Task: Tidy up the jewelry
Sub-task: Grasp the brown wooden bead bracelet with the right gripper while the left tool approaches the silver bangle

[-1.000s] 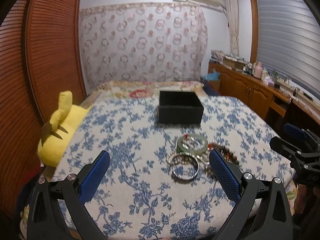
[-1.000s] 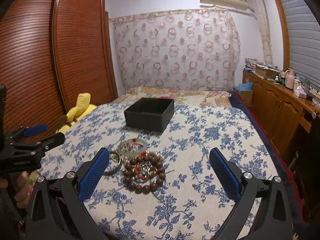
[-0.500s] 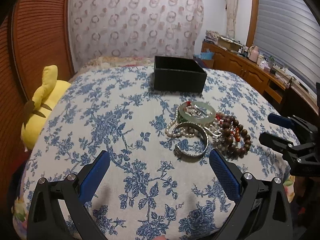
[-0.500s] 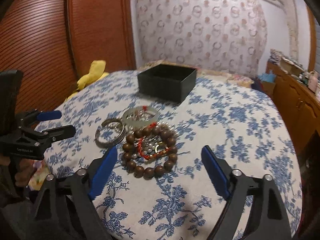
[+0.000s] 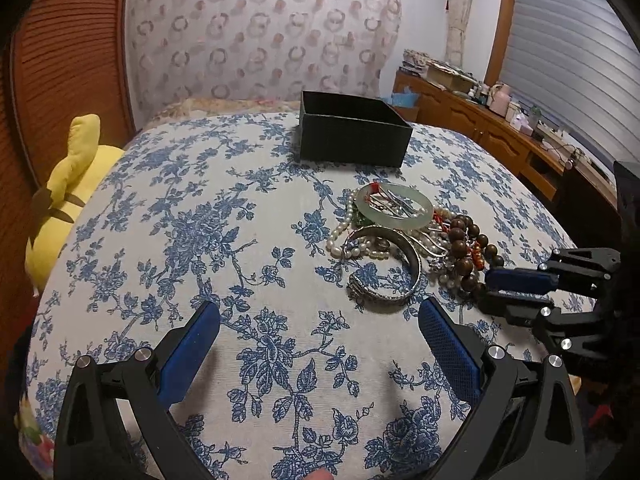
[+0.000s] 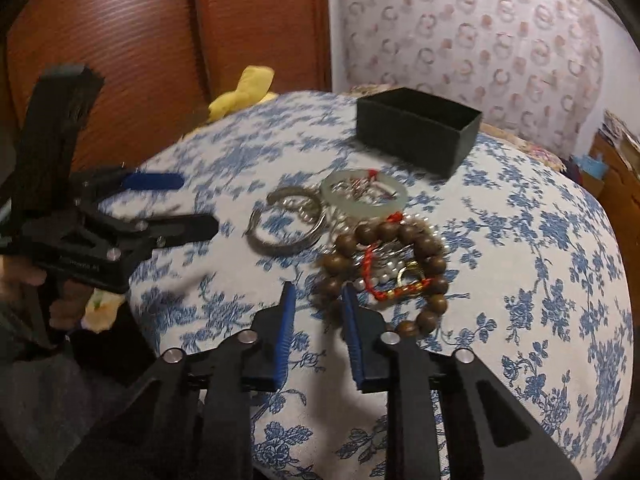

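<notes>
A bed (image 5: 168,216) covered with a blue-flowered white spread is seen beneath both tools. A brown slatted wardrobe (image 6: 140,40) stands far to the left of the tools, and a patterned curtain (image 5: 260,28) hangs beyond the bed's far end. A yellow plush toy (image 5: 68,184) lies at the bed's left edge, well to the left of the left tool.

An open black box (image 5: 352,132) rests on the spread, well ahead of both tools and apart from the jewelry.

The jewelry is heaped between the box and the tools. A brown wooden bead bracelet (image 6: 384,268) lies just ahead of the right tool, with a red cord (image 6: 372,264) and small pearls inside its ring. A silver bangle (image 5: 386,268) lies just ahead of the left tool's right finger. A pale green jade bangle (image 5: 396,208) rests farther ahead, nearer the box, with a pearl strand (image 5: 352,236) beside it.

The left tool (image 5: 316,332) is held wide open above bare spread, with nothing between its fingers. The right tool (image 6: 318,304) is seen closing, its jaws narrowly parted; the nearest beads of the wooden bracelet sit at the gap, though blur prevents any contact from being judged.
</notes>
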Tool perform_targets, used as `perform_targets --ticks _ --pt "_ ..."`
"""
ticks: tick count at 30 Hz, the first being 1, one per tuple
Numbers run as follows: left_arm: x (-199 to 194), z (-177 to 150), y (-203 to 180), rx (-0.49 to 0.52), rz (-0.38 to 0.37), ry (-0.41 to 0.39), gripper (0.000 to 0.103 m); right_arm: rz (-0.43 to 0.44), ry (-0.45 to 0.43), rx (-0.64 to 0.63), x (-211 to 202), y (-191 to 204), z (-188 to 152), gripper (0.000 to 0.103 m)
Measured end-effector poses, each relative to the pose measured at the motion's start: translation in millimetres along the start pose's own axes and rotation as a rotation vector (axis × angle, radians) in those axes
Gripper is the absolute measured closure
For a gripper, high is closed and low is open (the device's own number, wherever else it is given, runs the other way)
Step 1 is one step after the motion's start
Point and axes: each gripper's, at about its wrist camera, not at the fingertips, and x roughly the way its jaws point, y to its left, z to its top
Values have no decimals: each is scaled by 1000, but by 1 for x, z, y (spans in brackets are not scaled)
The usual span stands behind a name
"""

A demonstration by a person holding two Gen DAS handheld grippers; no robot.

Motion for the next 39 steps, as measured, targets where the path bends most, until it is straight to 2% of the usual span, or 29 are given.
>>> perform_targets --ticks 12,18,20,21,27,31,33,39 --pt "9 4 2 13 -35 31 7 -59 63 -76 11 -9 8 79" --pt "13 6 1 14 -44 41 7 -34 118 -145 22 -7 12 76" --pt "13 5 0 20 -47 42 7 -29 120 -149 23 -8 13 80" --pt "14 6 -1 21 -48 42 7 -34 116 -149 22 -8 13 88" --pt "18 12 -7 57 -93 48 8 -12 7 -45 -3 -29 18 88" --pt "28 19 -14 84 -135 70 24 0 -62 19 -24 -48 29 88" --pt "33 21 -19 98 -145 86 26 -11 -87 19 -32 -52 33 88" --pt "51 27 -33 139 -146 119 27 -35 -145 47 -49 -67 41 88"
